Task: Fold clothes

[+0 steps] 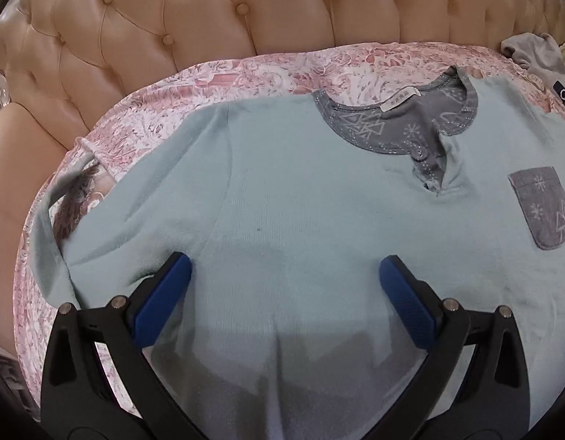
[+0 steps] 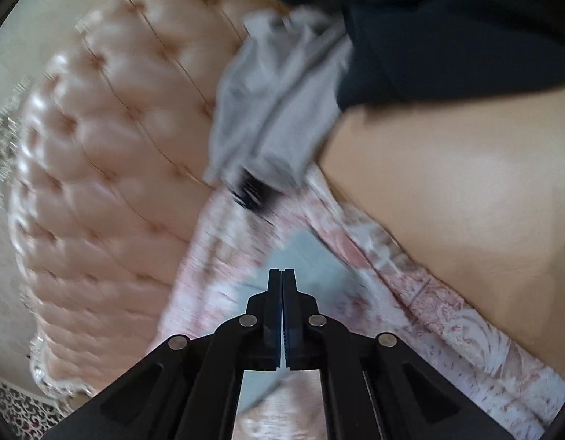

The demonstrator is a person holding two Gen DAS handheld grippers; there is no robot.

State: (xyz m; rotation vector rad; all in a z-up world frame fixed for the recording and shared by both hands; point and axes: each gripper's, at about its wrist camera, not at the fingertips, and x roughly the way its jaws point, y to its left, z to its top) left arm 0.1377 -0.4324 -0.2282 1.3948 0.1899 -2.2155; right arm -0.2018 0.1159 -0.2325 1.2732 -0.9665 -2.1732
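Left gripper (image 1: 285, 278) spread wide above pale green shirt (image 1: 300, 190), mid-frame. Right gripper (image 2: 282, 275) pressed together, empty, over blurred pink sheet (image 2: 447, 330).

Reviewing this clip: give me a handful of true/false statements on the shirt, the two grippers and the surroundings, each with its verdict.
1. The pale green long-sleeved shirt lies spread front-up on the pink floral bedspread. True.
2. The left gripper is shut on the shirt. False: its blue-padded fingers stand wide apart over the shirt's body, gripping nothing.
3. The right gripper has its jaws closed. True; whether any cloth sits between them cannot be told through the blur.
4. The shirt's grey patterned chest pocket has a button on it. False: the button sits on the placket below the grey neckline.
5. A crumpled grey garment lies near the tufted beige leather headboard. True.
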